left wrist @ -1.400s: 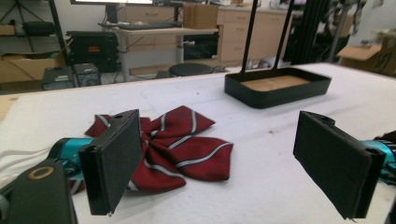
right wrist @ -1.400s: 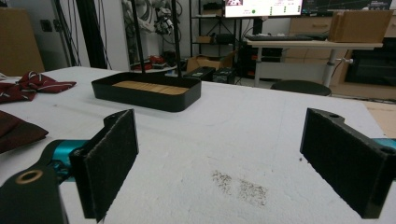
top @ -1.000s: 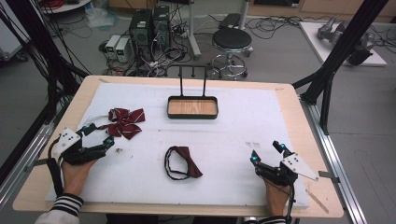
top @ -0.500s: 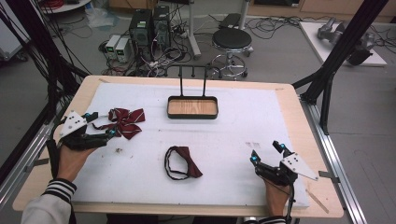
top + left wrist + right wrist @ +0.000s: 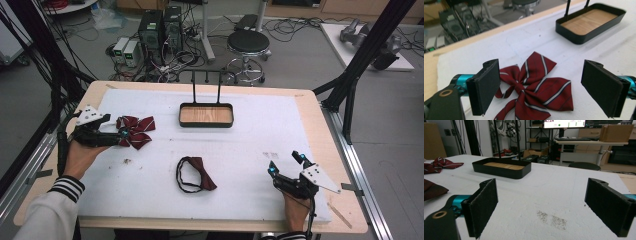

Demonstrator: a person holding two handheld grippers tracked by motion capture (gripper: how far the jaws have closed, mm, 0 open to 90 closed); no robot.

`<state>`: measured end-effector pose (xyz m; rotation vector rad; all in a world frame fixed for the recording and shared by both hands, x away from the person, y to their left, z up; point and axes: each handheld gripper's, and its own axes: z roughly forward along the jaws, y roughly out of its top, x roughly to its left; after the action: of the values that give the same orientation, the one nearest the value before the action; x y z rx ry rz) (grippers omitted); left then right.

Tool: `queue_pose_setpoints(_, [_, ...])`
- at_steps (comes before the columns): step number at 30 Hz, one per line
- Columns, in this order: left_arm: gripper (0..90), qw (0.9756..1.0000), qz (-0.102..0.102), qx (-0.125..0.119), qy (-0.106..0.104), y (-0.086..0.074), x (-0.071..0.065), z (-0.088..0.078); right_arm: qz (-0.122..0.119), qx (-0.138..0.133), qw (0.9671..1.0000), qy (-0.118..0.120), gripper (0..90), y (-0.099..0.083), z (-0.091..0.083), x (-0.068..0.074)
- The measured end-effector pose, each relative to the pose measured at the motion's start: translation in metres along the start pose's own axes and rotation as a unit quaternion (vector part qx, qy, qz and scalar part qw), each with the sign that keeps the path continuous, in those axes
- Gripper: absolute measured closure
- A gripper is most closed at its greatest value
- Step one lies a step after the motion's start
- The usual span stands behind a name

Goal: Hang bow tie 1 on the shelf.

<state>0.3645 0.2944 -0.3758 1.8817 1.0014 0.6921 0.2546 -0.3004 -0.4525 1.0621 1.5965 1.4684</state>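
A dark red striped bow tie (image 5: 136,129) (image 5: 534,86) lies on the white mat at the left. My left gripper (image 5: 118,134) (image 5: 549,92) is open, its jaws on either side of this bow, low over the mat. A second dark red bow tie with a black strap loop (image 5: 195,174) lies at the mat's front middle, its edge at the left of the right gripper view (image 5: 432,190). My right gripper (image 5: 285,166) (image 5: 546,205) is open and empty near the front right. The black tray with a wooden floor (image 5: 181,116) (image 5: 586,37) (image 5: 499,172) stands at the back middle.
An upright black handle frame (image 5: 206,85) rises behind the tray. A grey smudge (image 5: 551,218) marks the mat ahead of the right gripper. The wooden table edge (image 5: 345,200) runs beside the mat. Computers, cables and a stool (image 5: 249,42) stand on the floor beyond.
My left gripper has moved forward and to the right, up to the striped bow tie, and now straddles it. The right gripper has stayed put.
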Motion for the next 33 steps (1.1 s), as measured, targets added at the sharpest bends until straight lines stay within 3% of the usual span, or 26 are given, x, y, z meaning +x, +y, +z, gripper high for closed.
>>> queue_pose_setpoints(5, [15.5,0.9995,-0.009,0.029,0.01,0.005,0.008,0.007,-0.001,0.0,1.0,0.0,10.6,0.0,0.0,0.0])
queue_pose_setpoints(11, [15.4,0.9968,-0.019,0.076,0.014,0.008,0.014,0.016,-0.001,-0.001,1.0,0.0,10.5,0.0,0.0,0.0])
queue_pose_setpoints(16, [15.7,0.9919,-0.042,0.119,0.017,0.012,0.019,0.025,-0.001,-0.001,1.0,-0.001,10.5,0.0,0.0,0.0])
queue_pose_setpoints(21, [16.9,0.9885,-0.041,0.145,0.015,0.015,0.02,0.034,-0.002,-0.001,1.0,-0.001,10.5,0.0,0.0,0.0])
queue_pose_setpoints(26, [20.4,0.9819,-0.057,0.18,0.007,0.014,0.02,0.046,-0.001,-0.001,1.0,-0.001,10.5,0.0,0.0,0.0])
queue_pose_setpoints(27, [20.9,0.9797,-0.062,0.191,0.005,0.015,0.021,0.05,-0.001,-0.001,1.0,-0.001,10.5,0.0,0.0,0.0])
queue_pose_setpoints(28, [21.7,0.9797,-0.062,0.191,0.005,0.015,0.021,0.05,-0.001,-0.001,1.0,-0.001,10.5,0.0,0.0,0.0])
queue_pose_setpoints(33, [25.3,0.9742,-0.062,0.217,0.007,0.017,0.021,0.057,0.0,0.0,1.0,-0.001,10.5,0.0,0.0,0.0])
